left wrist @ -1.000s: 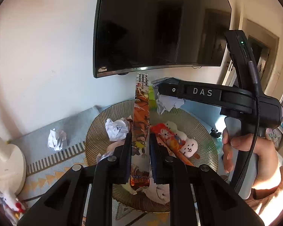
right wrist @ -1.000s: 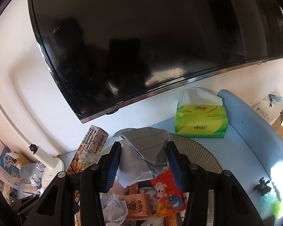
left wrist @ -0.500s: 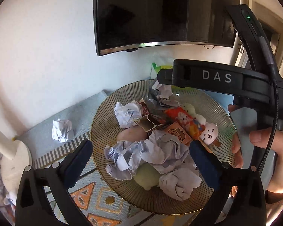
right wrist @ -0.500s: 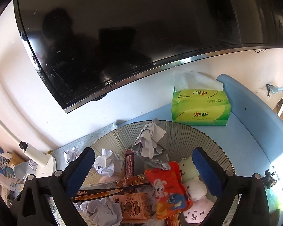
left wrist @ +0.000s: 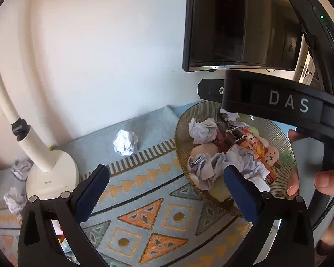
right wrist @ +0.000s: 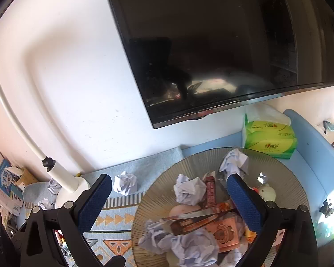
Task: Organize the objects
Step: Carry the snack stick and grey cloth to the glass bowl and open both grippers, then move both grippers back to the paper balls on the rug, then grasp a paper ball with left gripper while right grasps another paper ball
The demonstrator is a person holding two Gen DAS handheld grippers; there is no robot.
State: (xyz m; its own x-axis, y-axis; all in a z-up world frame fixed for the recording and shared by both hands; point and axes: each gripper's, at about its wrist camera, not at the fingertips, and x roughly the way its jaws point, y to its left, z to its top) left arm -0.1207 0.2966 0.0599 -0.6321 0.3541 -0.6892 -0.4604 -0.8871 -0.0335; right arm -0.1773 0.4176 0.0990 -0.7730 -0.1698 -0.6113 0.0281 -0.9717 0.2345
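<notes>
Two hand-held grippers hang with jaws spread wide and nothing between them above a cluttered surface, where a ribbed glass bowl (right wrist: 285, 182) serves as the collecting point for loose odds and ends. The left hand-held gripper (left wrist: 167, 191) straddles the patterned mat (left wrist: 144, 218) and the bowl's near rim; the right hand-held gripper (right wrist: 169, 202) sits beside it, its right finger over the heap. Inside the bowl lie crumpled paper (right wrist: 189, 189), a long printed box (right wrist: 193, 220) laid across the pile, a snack packet (left wrist: 256, 146) and small plush toys (right wrist: 266, 191), apparently gathered there to clear the surface. One crumpled paper ball (left wrist: 125, 142) lies alone on the mat, just left of the bowl and near the base of a white lamp (left wrist: 53, 178), and looks the likeliest next pick. More paper wads (left wrist: 20, 166) sit behind the lamp base, which would crowd any reach for them. A green tissue pack (right wrist: 269, 141) stands at the wall under a dark screen (right wrist: 233, 44). A person's hand (left wrist: 322, 187) holds the right tool's grip.
</notes>
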